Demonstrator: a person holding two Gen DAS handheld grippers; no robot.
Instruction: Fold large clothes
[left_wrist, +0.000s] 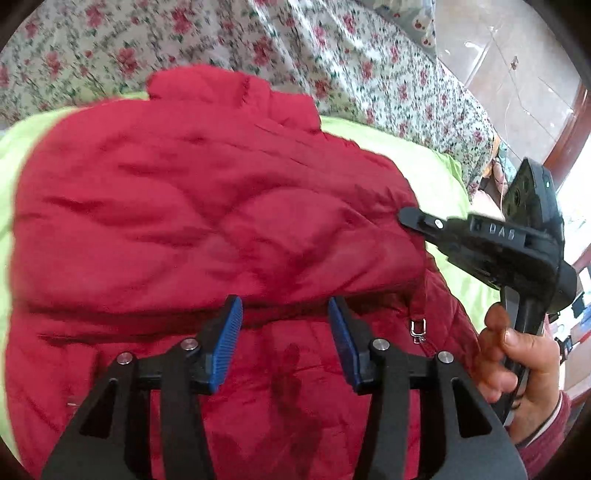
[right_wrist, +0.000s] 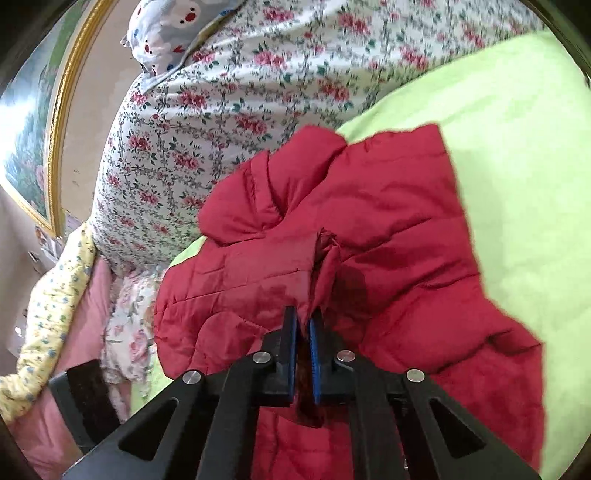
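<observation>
A red quilted jacket (left_wrist: 207, 206) lies spread on a lime-green sheet (left_wrist: 424, 166), its collar at the far end and a metal zip pull (left_wrist: 418, 330) at its right side. My left gripper (left_wrist: 286, 332) hovers over the jacket's near part, open, its blue pads (left_wrist: 229, 343) apart with nothing pinched. My right gripper (right_wrist: 303, 332) is shut on a raised fold of the jacket (right_wrist: 388, 236). In the left wrist view the right gripper (left_wrist: 410, 218) meets the jacket's right edge, held by a person's hand (left_wrist: 517, 354).
A bunched floral quilt (right_wrist: 207, 122) lies behind the jacket. A cartoon-print pillow (right_wrist: 173, 26) sits beyond it. Yellow floral cloth (right_wrist: 48, 306) and pink bedding (right_wrist: 44, 435) hang at the bed's left side. A gold-framed painting (right_wrist: 33, 122) is on the wall. Tiled floor (left_wrist: 517, 55) shows far right.
</observation>
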